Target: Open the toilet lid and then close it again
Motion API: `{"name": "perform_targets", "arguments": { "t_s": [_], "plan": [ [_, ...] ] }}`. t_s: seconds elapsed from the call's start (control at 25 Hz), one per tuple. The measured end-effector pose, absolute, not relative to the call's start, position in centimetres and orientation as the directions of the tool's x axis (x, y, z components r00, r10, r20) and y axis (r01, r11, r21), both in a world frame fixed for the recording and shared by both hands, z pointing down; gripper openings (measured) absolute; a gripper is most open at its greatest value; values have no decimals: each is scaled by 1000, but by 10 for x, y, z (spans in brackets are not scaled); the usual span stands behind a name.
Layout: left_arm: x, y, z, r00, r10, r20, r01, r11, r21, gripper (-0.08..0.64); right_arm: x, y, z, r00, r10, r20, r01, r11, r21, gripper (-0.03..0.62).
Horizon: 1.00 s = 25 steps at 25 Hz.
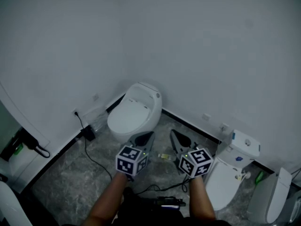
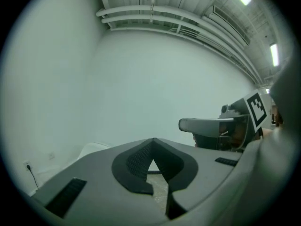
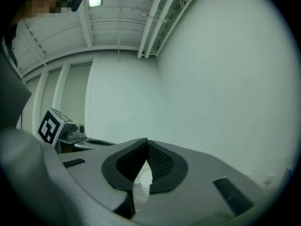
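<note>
the toilet lid lies down on the toilet at the frame's centre, so it either awaits opening or the job is finished; i cannot tell which. just below it, the left hand-held gripper and right hand-held gripper hover with jaws pressed together, holding nothing.

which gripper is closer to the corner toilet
Left. The left gripper is close in front of the corner toilet, pointing at its bowl. The right gripper is farther off to that toilet's right, over the floor.
</note>
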<state>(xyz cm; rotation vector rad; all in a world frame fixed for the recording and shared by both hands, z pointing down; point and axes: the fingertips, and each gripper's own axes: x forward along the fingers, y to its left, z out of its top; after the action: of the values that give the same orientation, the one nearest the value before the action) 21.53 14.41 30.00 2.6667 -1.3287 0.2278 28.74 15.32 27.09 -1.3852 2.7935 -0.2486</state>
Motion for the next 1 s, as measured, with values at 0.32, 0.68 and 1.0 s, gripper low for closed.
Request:
{"name": "perform_targets", "arguments": {
  "t_s": [0.32,0.68,1.0],
  "plan": [
    [126,127,315,521,-823,226,-852,-516,87,6,205,130,283,-667,-738,104,-744,654,-138,9],
    [30,100,332,493,-832,252,-870,-480,116,6,115,98,296,-687,-712,146,-727,674,-133,9],
    [-33,78,353,477,-830,288,-879,-453,150,6,58,76,318,-687,-697,204,-726,673,-144,9]
  ]
}}
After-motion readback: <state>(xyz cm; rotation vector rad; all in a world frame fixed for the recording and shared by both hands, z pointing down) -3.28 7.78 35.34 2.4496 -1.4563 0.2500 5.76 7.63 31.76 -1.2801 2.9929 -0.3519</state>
